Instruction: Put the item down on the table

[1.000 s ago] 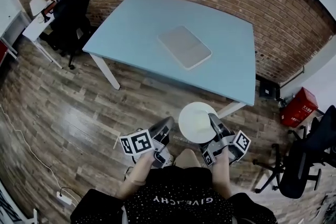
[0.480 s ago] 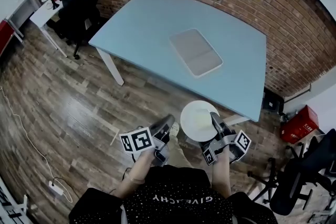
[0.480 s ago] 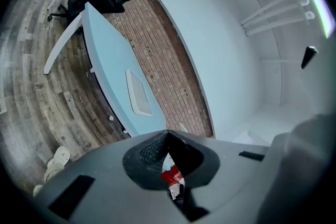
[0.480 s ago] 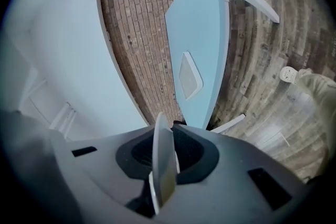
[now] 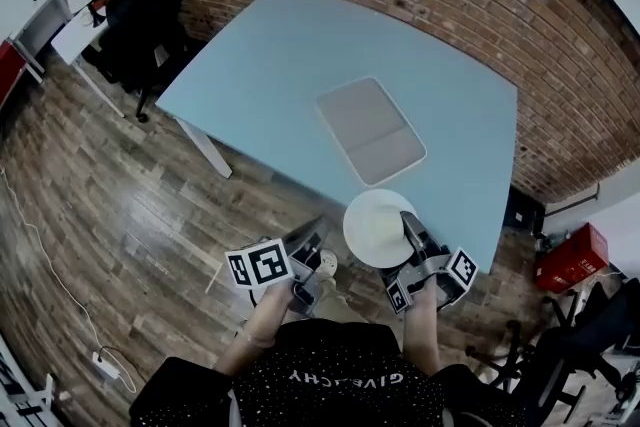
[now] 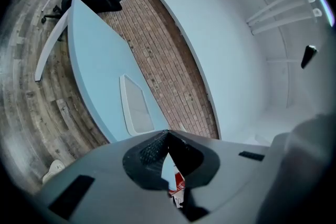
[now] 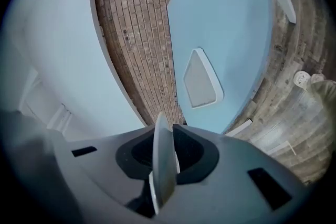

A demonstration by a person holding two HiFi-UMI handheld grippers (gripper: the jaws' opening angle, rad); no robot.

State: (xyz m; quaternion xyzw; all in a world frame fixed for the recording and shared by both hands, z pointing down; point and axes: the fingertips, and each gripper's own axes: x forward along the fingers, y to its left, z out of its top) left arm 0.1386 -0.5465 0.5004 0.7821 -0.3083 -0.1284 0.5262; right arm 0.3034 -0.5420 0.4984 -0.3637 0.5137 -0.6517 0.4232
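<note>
The right gripper (image 5: 408,226) had its jaws clenched on the rim of a white plate (image 5: 374,227). The plate was carried in the air, not set down, and it showed over the near edge of the light blue table (image 5: 262,65), close to the near end of the grey tray (image 5: 371,131) lying on the tabletop. The left gripper (image 5: 304,241) hung above the wooden floor (image 5: 120,205), jaws pressed together on nothing.
</note>
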